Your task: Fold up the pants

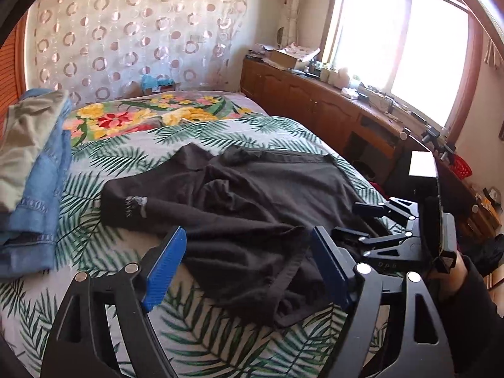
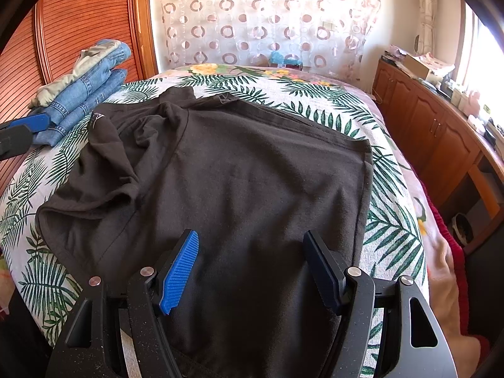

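A bed (image 1: 220, 132) is taking up most of both views, wearing a sheet printed with green palm leaves, with a flowered blanket (image 1: 132, 119) showing at its far end. A long wooden cabinet (image 1: 315, 100) is running along the side of the bed under a bright window (image 1: 403, 41), its top crowded with small items too blurred to name. A curtain with ring patterns (image 2: 258, 15) is hanging behind the head of the bed.

The black pants (image 2: 245, 182) are lying in the middle of the bed. In the right wrist view one broad part is lying fairly flat, while the portion toward the left is bunching into folds. In the left wrist view the cloth is looking more rumpled, with a hem edge trailing toward the camera.

A stack of folded jeans (image 2: 85, 94) is sitting at the left edge of the bed, apart from the pants, with a pale garment (image 2: 72, 75) lying on top.

The left claw (image 1: 249, 264) is hovering over the near edge of the pants, its blue-padded fingers spread wide and gripping nothing. The right claw (image 2: 252, 271) is hanging over the flat part of the pants, likewise spread apart with nothing between its pads.
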Available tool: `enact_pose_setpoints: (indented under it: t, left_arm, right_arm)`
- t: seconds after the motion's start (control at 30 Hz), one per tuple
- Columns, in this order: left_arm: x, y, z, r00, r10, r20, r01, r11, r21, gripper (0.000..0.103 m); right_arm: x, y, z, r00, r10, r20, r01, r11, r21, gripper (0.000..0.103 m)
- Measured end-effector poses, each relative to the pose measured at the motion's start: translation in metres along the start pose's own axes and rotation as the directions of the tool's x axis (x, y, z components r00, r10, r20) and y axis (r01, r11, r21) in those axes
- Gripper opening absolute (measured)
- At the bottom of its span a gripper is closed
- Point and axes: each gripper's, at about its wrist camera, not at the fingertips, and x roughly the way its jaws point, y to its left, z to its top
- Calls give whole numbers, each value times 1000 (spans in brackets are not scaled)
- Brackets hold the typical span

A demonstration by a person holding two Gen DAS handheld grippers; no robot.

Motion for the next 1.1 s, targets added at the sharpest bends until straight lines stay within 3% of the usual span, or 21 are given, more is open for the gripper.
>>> enact_pose_setpoints:
  t: [0.3, 0.6, 0.83, 1.1]
  left_arm:
    - [11, 31, -31, 995, 86, -51, -88, 995, -43, 81]
    - [19, 36, -42, 989, 135, -52, -136, 991, -7, 81]
    - [24, 38, -48, 986, 154, -61, -154, 988, -3, 81]
    - [18, 39, -50, 988, 156, -18, -156, 988, -16, 81]
  right_arm:
    - [-1, -1, -1, 1000, -1, 14, 1, 1000, 5, 71]
    - [-10, 11, -4, 997, -39, 63, 42, 998, -49, 71]
    - [-21, 30, 1, 994, 37, 100, -31, 998, -57, 71]
    - [-16, 51, 16, 989, 97, 110, -89, 993, -79, 70]
